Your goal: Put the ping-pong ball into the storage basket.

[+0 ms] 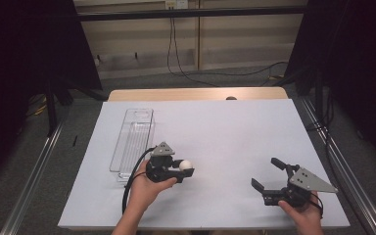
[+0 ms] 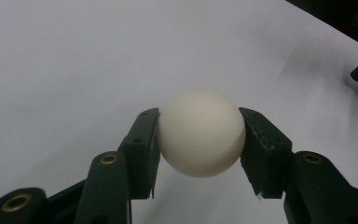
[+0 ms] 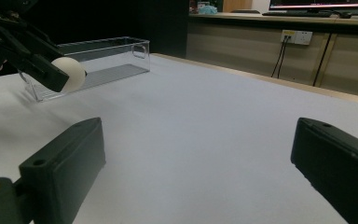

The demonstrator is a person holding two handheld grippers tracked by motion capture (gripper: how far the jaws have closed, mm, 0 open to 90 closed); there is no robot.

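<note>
Pale grey-white sheeting [image 1: 235, 142] covers the work surface, laid over a light wooden table [image 1: 196, 93] whose far edge shows beyond it.

Left gripper [image 1: 186, 170]: black, two-jawed, topped with a grey three-cornered plate, held in the person's left hand [image 1: 144, 188] above the near left part of the sheet. Its jaws are closed onto a smooth cream-white ball [image 1: 186, 165]; the left gripper view shows one pad pressing each side of the ball [image 2: 200, 133], which sits clear of the sheet below it. In the right gripper view the ball [image 3: 72, 73] hangs in front of the box.

Right gripper [image 1: 269, 175]: same build, held in the right hand [image 1: 303, 215] at the near right corner, well apart from the left. Its jaws stand wide with nothing between them; its own view shows bare sheet [image 3: 205, 140] between the two black pads.

Clear plastic rectangular box [image 1: 132, 142]: long and narrow, open-topped, lying lengthwise on the left part of the sheet, just beside the left gripper on its far left side. It appears empty.

Surroundings: grey carpeted floor [image 1: 210, 79], metal rails [image 1: 34, 176] along both sides of the table, dark curtains left and right, a light panelled wall at the back with a wall socket [image 1: 175, 4] and black cables [image 1: 176, 58] hanging to the floor.
</note>
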